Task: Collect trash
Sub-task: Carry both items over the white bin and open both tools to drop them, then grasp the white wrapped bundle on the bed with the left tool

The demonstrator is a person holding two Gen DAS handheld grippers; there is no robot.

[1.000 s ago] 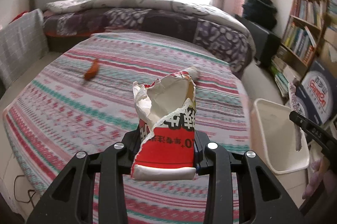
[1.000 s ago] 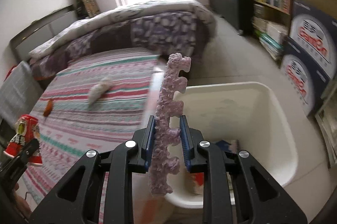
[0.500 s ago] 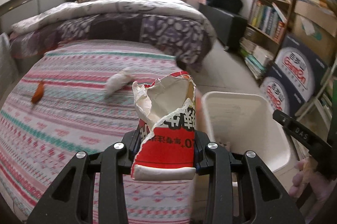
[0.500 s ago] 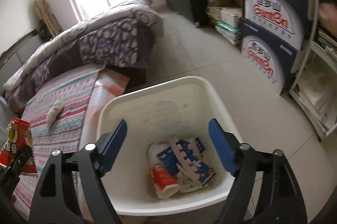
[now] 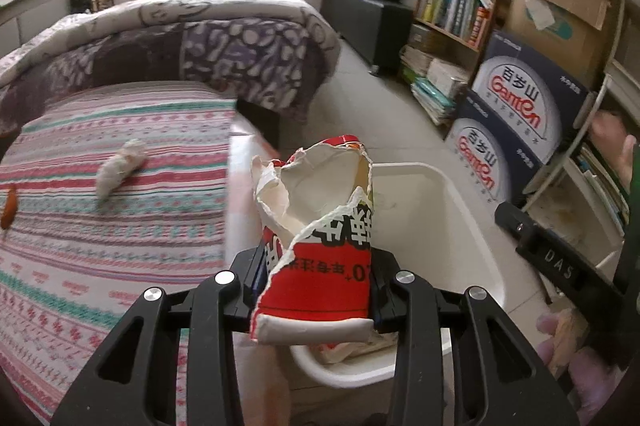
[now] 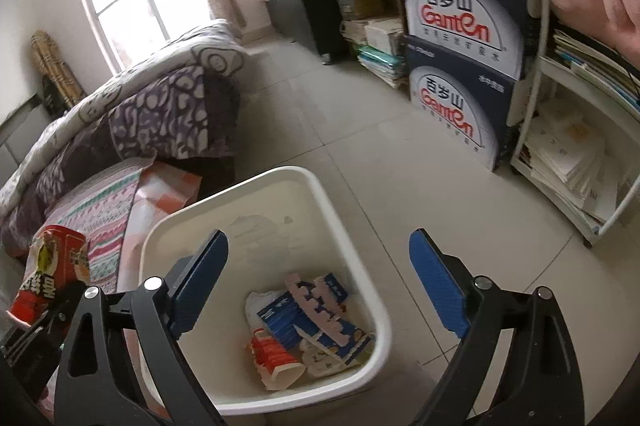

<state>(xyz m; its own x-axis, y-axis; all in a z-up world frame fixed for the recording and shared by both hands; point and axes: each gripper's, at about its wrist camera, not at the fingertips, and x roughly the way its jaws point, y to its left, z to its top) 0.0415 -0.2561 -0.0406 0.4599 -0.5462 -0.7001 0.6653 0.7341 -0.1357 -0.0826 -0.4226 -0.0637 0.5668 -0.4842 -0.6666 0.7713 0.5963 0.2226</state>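
1. Orange scrap (image 5: 8,210): on the striped bedspread (image 5: 100,258), far left edge.
2. Crumpled white wad (image 5: 118,169): on the same bedspread, right of the scrap.
3. Left gripper (image 5: 316,280): jaws clamped on a torn red-and-white paper cup (image 5: 320,250), held upright at the near left rim of the bin.
4. White trash bin (image 6: 320,193): on the tiled floor beside the bed; holds a pink foam strip (image 6: 320,306), blue carton (image 6: 288,314), red cup (image 6: 276,358).
5. Right gripper (image 6: 318,290): jaws spread wide, empty, above the bin.
6. Stacked water boxes (image 6: 460,65): right, against the shelving.
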